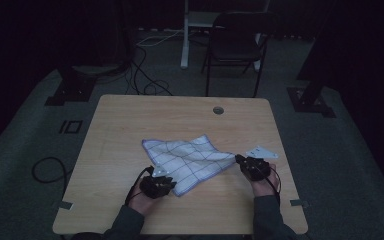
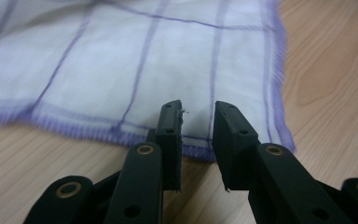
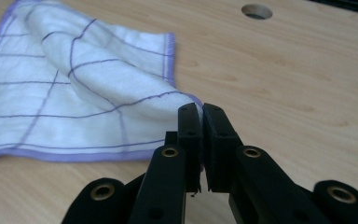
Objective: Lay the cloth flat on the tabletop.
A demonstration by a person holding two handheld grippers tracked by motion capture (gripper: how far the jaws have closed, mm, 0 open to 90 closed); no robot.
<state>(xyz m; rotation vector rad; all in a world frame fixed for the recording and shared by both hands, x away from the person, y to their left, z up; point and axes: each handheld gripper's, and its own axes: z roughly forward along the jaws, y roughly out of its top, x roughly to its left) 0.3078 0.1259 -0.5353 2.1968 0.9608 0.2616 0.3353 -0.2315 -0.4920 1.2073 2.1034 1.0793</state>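
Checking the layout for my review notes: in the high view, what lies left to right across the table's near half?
Left tongs → cloth → right tongs.

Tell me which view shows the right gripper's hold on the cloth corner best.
The right gripper view: the right gripper is shut on a corner of the cloth, seen close up. The high view shows the same grip small and dim at the cloth's right corner. The left gripper view shows another part of the cloth's purple hem between open jaws.
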